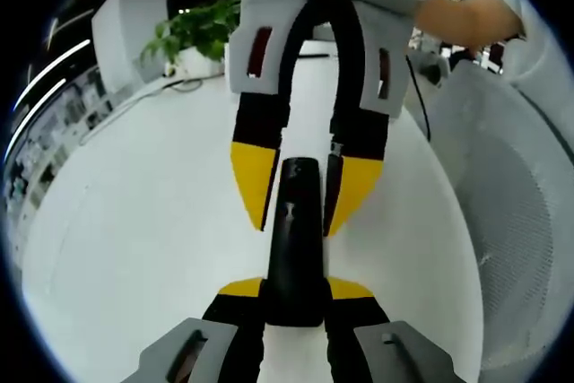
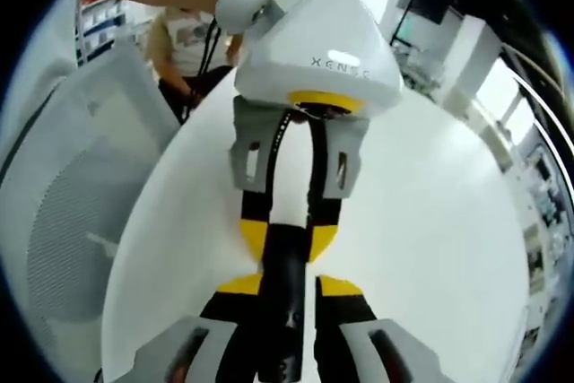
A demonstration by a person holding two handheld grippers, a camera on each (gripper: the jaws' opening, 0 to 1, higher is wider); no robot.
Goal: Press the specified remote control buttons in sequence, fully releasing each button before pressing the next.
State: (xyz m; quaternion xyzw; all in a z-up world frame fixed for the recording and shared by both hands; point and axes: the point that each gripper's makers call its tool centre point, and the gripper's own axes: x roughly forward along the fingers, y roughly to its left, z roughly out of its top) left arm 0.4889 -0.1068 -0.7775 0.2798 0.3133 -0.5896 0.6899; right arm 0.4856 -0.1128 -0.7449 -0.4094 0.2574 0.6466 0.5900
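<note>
The black remote control (image 1: 294, 239) is lying lengthwise on the white table (image 1: 134, 221), with a gripper at each end. In the left gripper view, the left gripper (image 1: 296, 291) is clamping the near end of the remote between its yellow-tipped jaws, both tips pressing against the remote's sides. The right gripper (image 1: 300, 199) is reaching in from the far side, its yellow tips straddling the remote's far end with narrow gaps showing; whether they are gripping it cannot be determined. In the right gripper view, the right gripper (image 2: 289, 286) is flanking the remote (image 2: 285, 311), and the left gripper (image 2: 289, 239) is facing it. A potted plant (image 1: 195, 35) is standing at the table's far edge, and a mesh office chair (image 1: 516, 213) is sitting beside the table.
</note>
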